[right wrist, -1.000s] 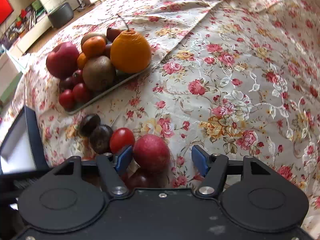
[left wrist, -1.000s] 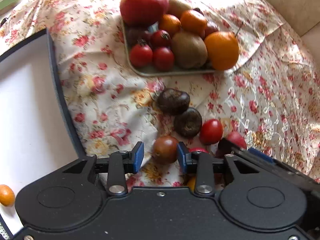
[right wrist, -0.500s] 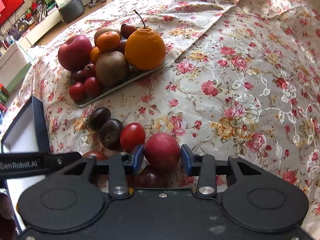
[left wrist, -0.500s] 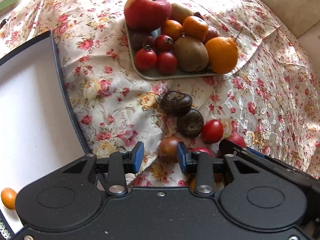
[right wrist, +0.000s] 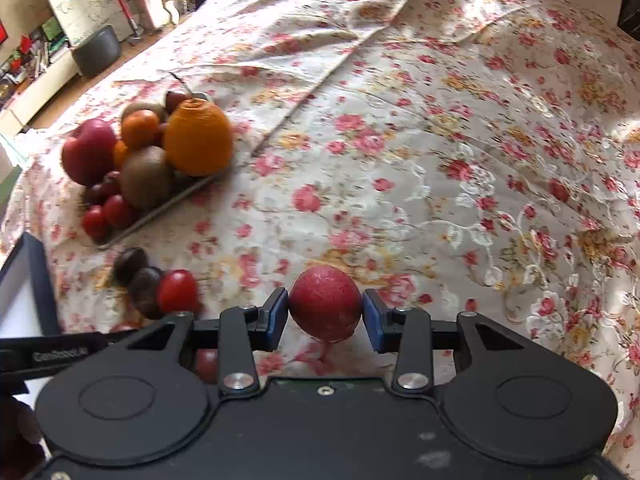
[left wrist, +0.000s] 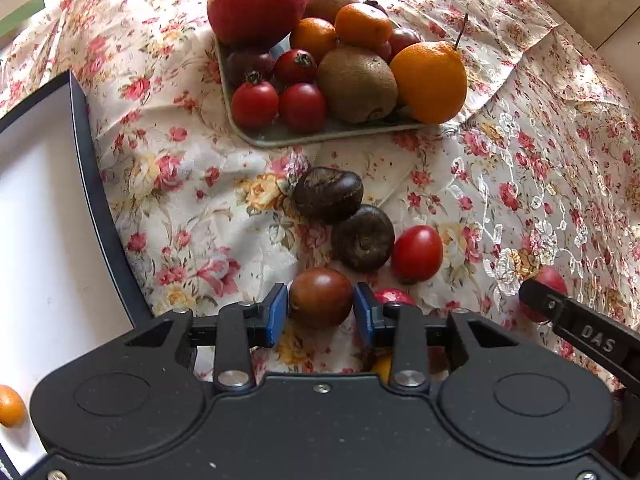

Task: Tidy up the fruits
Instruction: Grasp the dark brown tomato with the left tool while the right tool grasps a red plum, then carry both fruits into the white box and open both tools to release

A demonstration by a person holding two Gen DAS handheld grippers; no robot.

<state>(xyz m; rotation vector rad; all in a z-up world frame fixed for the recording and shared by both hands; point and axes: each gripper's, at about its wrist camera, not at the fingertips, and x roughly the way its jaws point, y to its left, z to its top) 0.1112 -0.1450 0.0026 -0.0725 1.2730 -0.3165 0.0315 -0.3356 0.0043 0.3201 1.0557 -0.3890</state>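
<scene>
My left gripper is shut on a dark brownish-red tomato, just above the floral cloth. My right gripper is shut on a red plum and holds it above the cloth. A grey tray at the back holds a red apple, an orange, a kiwi, mandarins and cherry tomatoes. Loose on the cloth lie two dark chestnuts and a red tomato. The tray also shows in the right wrist view.
A white board with a dark frame lies at the left, with a small orange fruit on it. The right gripper's body reaches in at the lower right. Room furniture and a grey bin stand beyond the cloth.
My left gripper has closed on the dark tomato. My right gripper has closed on the red plum and lifted it away from the loose fruit, up and to the right.
</scene>
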